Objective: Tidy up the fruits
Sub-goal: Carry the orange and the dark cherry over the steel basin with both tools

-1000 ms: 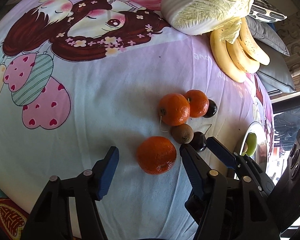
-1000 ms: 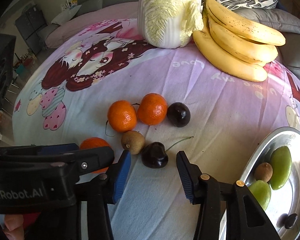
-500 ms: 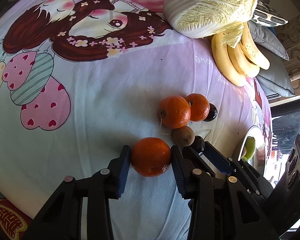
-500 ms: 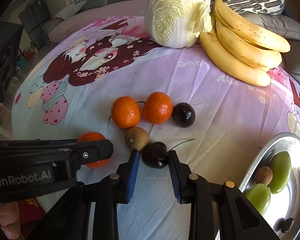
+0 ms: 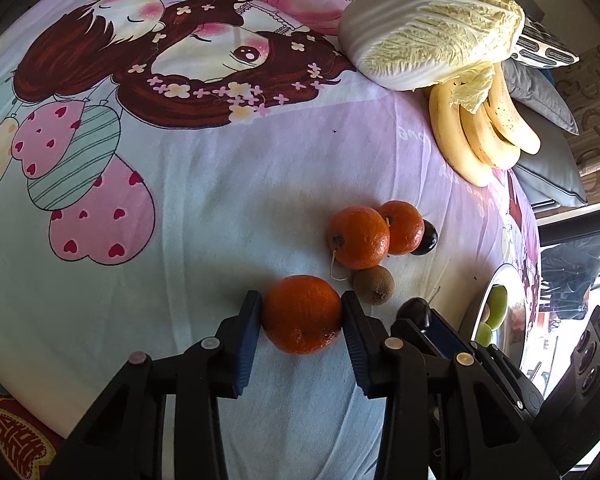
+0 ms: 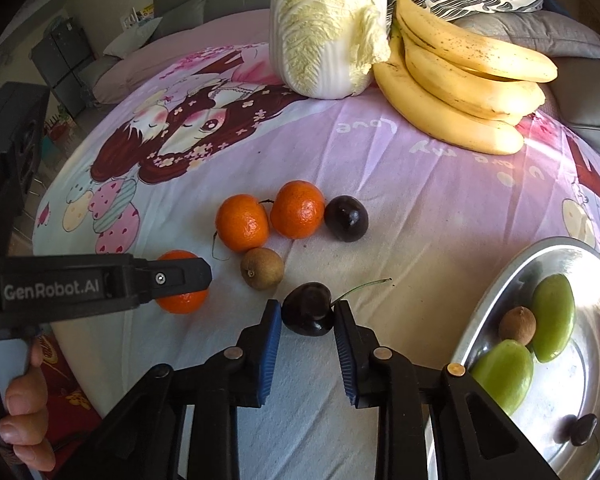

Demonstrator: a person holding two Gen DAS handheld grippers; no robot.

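The left hand-held gripper [image 5: 302, 314] is clenched on a mandarin [image 5: 302, 314], whose sides are pressed by both blue pads [image 5: 249, 334]. The mandarin is round, so no long axis can be told; it rests on the bed sheet [image 5: 220, 208] between the fingertips.

The right hand-held gripper [image 6: 307, 314] is clenched on a dark cherry [image 6: 308, 309], which is held between its two pads. The cherry's thin green stem [image 6: 362, 286] is pointed up and to the right in the right wrist view, toward the steel tray [image 6: 496, 304], and is passed just above the right-hand pad.

Just beyond the cherry a small brown fruit [image 6: 262, 268] is seen, and behind it two more mandarins [image 6: 242, 228] are set touching side by side, with a second dark cherry [image 6: 346, 218] just beside them. To the right, the tray is laid on the sheet, with two green fruits [image 6: 552, 318], a brown one and a small dark one in it.

Farther back a napa cabbage [image 6: 326, 28] and a bunch of bananas [image 6: 460, 80] are laid, their long axes run from upper left to lower right. The surface is a bed covered by a cartoon-printed sheet; grey cushions [image 6: 540, 34] are seen behind.

A person's fingers [image 6: 22, 412] are seen on the left gripper's handle.
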